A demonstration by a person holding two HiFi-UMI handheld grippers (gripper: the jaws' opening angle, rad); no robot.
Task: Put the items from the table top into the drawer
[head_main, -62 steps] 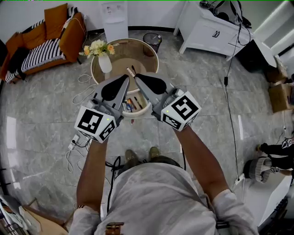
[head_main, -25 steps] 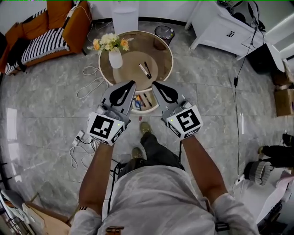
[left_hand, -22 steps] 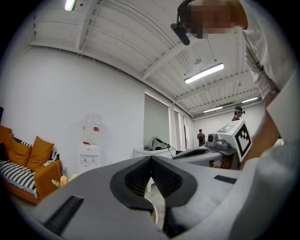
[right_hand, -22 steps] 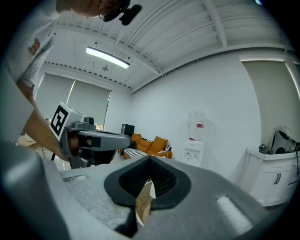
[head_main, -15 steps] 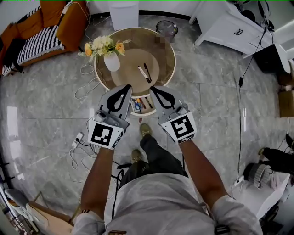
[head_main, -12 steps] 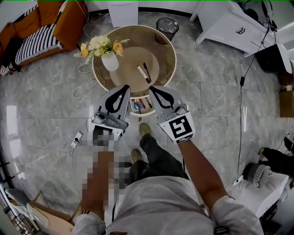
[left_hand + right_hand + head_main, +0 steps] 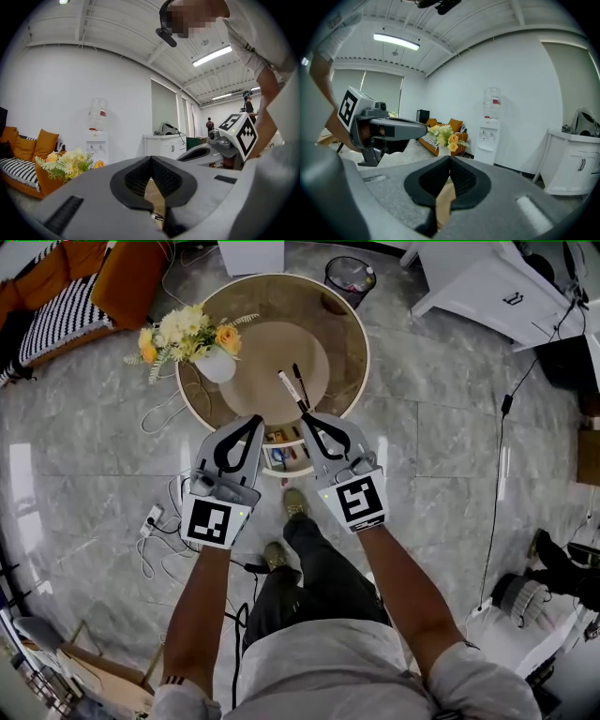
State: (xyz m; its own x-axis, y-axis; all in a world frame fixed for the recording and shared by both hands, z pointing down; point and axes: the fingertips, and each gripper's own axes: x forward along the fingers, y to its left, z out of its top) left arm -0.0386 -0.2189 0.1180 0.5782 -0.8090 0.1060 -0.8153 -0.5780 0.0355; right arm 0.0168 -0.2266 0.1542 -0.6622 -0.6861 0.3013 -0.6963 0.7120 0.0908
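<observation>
The floor (image 7: 441, 456) is grey shiny stone. A round table (image 7: 349, 329) stands at the top middle of the head view. A vase (image 7: 216, 365) of flowers sits on its left side. An orange sofa (image 7: 127, 273) is in the upper left corner and a bin (image 7: 349, 276) is just above the table.

Two things lie on the table top, near its lower edge: a white pen (image 7: 289, 389) and a black pen (image 7: 300, 379). They lie side by side, very close.

The drawer (image 7: 272, 468) is pulled out from the table's lower edge, in the middle of the picture. A few small things lie inside it, too small to name.

The left gripper (image 7: 254, 419) is just left of the drawer. Its jaws are closed tight and hold nothing, which its own view (image 7: 151, 159) shows too. The right gripper (image 7: 307, 417) is just right of the drawer, with its tip close below the pens. Its jaws are pressed together as well, and nothing is between them (image 7: 450, 159).

It looks like the job is partly done, since both pens are not yet in the drawer. The step now seems to be going for a pen. For that, the right gripper is nearer. It would have to spread its jaws, go a bit up the picture, close on one pen only, then bring it down into the drawer.
</observation>
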